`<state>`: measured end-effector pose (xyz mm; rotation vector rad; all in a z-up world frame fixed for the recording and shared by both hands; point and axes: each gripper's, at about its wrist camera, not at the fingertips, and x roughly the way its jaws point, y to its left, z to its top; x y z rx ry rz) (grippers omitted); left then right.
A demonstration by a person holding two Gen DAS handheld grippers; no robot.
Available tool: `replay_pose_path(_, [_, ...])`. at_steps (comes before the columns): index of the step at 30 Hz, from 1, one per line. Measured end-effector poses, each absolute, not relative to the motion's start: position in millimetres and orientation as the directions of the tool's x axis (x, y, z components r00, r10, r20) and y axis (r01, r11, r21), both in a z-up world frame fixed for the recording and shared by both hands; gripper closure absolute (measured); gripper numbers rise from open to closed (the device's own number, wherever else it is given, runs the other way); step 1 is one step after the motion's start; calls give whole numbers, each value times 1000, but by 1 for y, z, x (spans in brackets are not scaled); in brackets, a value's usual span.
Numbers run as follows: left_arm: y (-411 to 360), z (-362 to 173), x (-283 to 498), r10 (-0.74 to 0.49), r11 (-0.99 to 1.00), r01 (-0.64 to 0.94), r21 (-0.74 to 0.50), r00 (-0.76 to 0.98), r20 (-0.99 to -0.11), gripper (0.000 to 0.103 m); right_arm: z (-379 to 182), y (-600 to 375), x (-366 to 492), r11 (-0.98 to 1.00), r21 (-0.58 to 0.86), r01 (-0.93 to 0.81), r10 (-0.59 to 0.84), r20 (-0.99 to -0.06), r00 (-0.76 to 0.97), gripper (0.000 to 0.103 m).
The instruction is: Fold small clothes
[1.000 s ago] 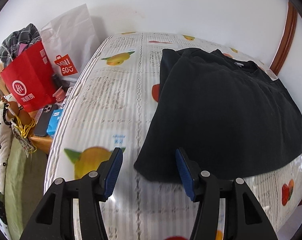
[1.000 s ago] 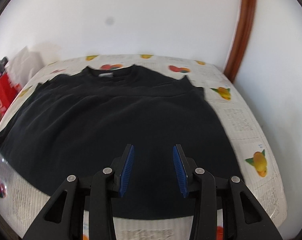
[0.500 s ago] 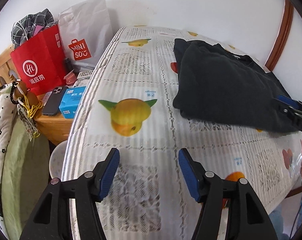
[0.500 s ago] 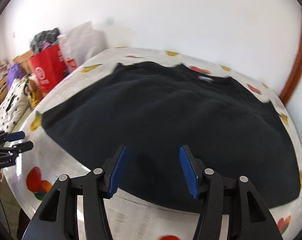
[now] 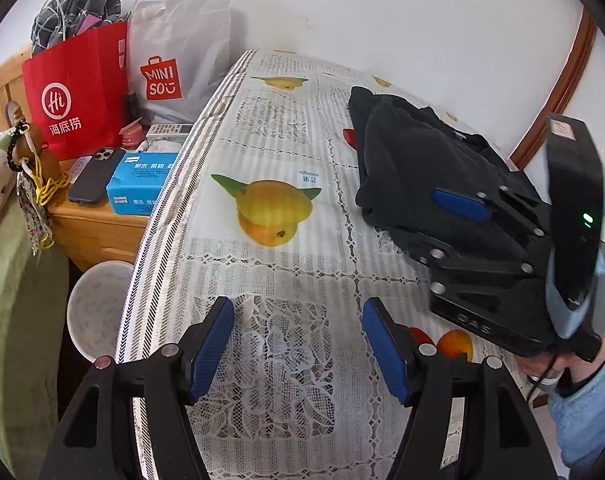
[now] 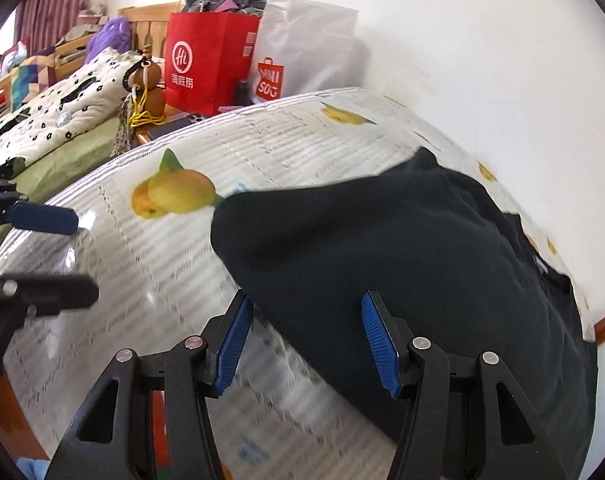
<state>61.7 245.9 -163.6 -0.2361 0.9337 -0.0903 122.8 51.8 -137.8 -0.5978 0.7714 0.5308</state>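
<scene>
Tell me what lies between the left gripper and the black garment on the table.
Only tablecloth with a printed fruit, seen in the left wrist view; the left gripper, jaws opening, holds nothing, apart from the garment.

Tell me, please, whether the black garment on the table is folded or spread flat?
Folded: the black garment lies as a doubled-over bundle, one rounded fold edge facing the lemon print.

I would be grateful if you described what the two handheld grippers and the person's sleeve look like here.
Both grippers are black plastic with triangular cut-outs, silver screw heads and ribbed blue pads. The left gripper and the right gripper look identical. Seen from the left wrist, the right one carries a tall black module with a green light, and a thin dark cable runs near the person's light blue sleeve.
</scene>
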Motion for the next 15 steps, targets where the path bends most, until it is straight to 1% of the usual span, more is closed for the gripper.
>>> replay_pose_path(4, [249,-166,57,-191,964,-32,-265,613,-767,37,-141,64,145,733,-252,-632,245,-769,590,47])
replay_pose_path(6, [247,-166,56,-187,965,-32,-262,618,-763,34,-143,66,152,738,-249,-628,239,-773,588,50])
replay_pose_path(8, [243,-166,58,-175,969,-28,-244,618,-766,33,-145,69,155,733,-294,-614,211,-759,616,76])
replay_pose_path(9, [239,-166,59,-166,973,-24,-229,618,-769,33,-145,69,156,735,-310,-603,202,-749,631,79])
replay_pose_path(10, [236,-165,60,-160,975,-22,-220,618,-770,33,-142,67,157,743,-297,-600,210,-747,630,83])
replay_pose_path(11, [233,-165,62,-150,978,-20,-205,616,-773,33,-136,62,160,759,-261,-596,232,-747,623,85])
replay_pose_path(13, [223,-166,65,-109,988,-20,-153,613,-783,33,-115,42,164,803,-162,-573,301,-720,625,85])
replay_pose_path(15, [213,-167,69,-61,996,-20,-92,610,-790,32,-87,14,163,845,-101,-526,340,-658,672,86])
